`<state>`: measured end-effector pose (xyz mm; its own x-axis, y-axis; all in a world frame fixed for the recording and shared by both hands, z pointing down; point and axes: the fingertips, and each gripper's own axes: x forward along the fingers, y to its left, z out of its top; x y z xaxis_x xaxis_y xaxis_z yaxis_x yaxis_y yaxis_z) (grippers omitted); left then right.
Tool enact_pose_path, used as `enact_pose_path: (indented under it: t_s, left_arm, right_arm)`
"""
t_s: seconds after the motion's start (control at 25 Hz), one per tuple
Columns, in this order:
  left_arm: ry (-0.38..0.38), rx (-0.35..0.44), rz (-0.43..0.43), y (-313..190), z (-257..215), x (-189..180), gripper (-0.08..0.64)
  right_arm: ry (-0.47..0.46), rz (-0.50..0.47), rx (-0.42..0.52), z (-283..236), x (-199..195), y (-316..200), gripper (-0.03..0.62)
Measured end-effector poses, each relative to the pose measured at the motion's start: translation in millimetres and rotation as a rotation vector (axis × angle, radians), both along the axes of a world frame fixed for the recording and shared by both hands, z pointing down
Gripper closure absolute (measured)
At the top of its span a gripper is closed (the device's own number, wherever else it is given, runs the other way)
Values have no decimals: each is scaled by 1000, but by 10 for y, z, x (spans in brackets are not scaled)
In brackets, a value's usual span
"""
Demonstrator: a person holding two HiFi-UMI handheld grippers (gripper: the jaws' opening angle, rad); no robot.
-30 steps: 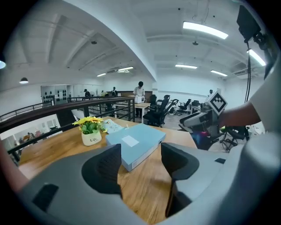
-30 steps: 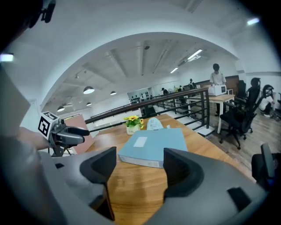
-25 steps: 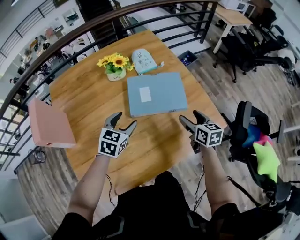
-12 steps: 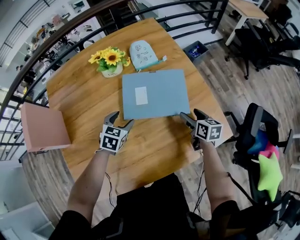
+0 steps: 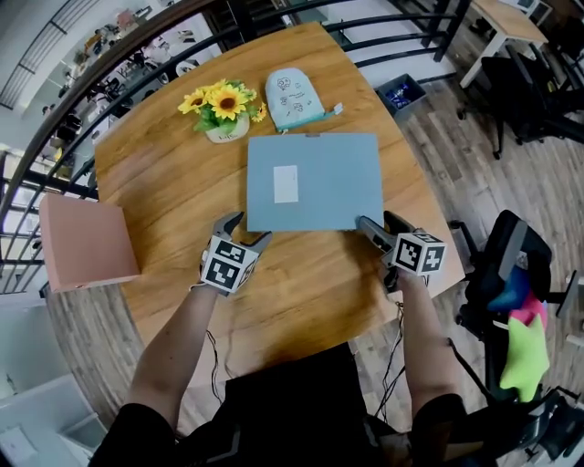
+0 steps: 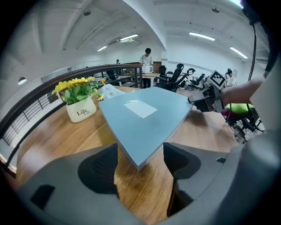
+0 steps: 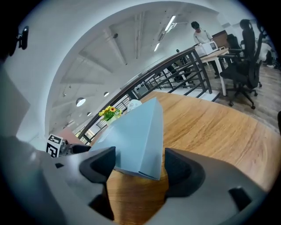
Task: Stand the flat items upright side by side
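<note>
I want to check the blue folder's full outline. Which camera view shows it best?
The head view: the blue folder lies flat on the table, all four edges visible. The left gripper view shows one near corner and the top; the right gripper view shows the other near corner, foreshortened.

An open-plan office: black swivel chairs (image 5: 534, 77) stand around a light desk (image 5: 513, 14), strip lights (image 6: 202, 36) run along the white ceiling, a dark metal railing (image 7: 184, 66) borders the wood-plank floor (image 5: 456, 164), and a person (image 6: 147, 61) stands at a far workstation.
</note>
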<state>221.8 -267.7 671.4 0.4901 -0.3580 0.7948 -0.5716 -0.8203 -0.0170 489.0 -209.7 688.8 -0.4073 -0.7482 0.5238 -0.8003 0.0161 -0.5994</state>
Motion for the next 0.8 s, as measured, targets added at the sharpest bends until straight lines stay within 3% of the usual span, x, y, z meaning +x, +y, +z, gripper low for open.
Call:
enact_pose_path:
  t_s: [0.28, 0.48, 0.8]
  left_arm:
    - [-2, -5, 13, -40, 37, 44, 233]
    - [4, -9, -2, 48, 32, 13, 236]
    - [30, -12, -68, 265, 44, -390, 249]
  right_arm:
    - [-56, -13, 2, -24, -59, -44, 273]
    - [10, -29, -2, -131, -88, -22, 279]
    - [122, -120, 16, -477, -447, -72, 279]
